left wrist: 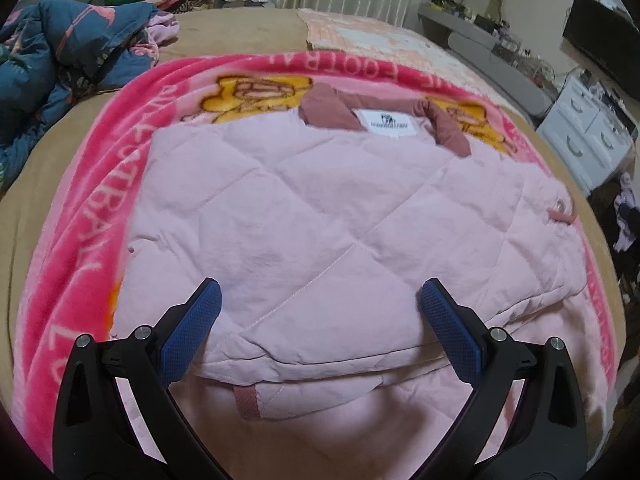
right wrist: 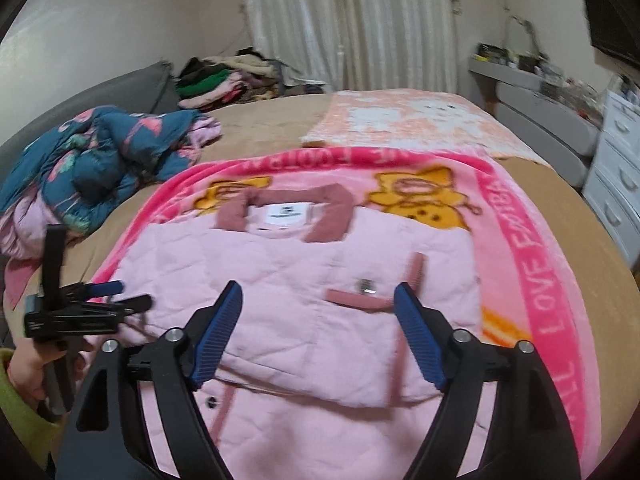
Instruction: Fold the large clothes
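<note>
One pink jacket (left wrist: 320,208) on one blanket (left wrist: 88,216); two grippers, left (left wrist: 320,300) and right (right wrist: 318,300), both released.

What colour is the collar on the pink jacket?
The collar is dusty rose, darker than the jacket; the right wrist view shows it best.

This is a bedroom in a home. A wide bed (right wrist: 256,128) with a tan cover fills most of both views, and a pink fleece blanket (right wrist: 532,264) printed with cartoon bears and lettering is spread over it. A rumpled blue patterned quilt (right wrist: 100,160) lies at the bed's left side. Behind it, a heap of folded and loose clothes (right wrist: 224,80) sits against the wall. Pale pleated curtains (right wrist: 352,24) hang at the far wall. To the right stand a white chest of drawers (right wrist: 620,184) and a grey shelf (right wrist: 520,76) crowded with small items, too small to identify.
</note>
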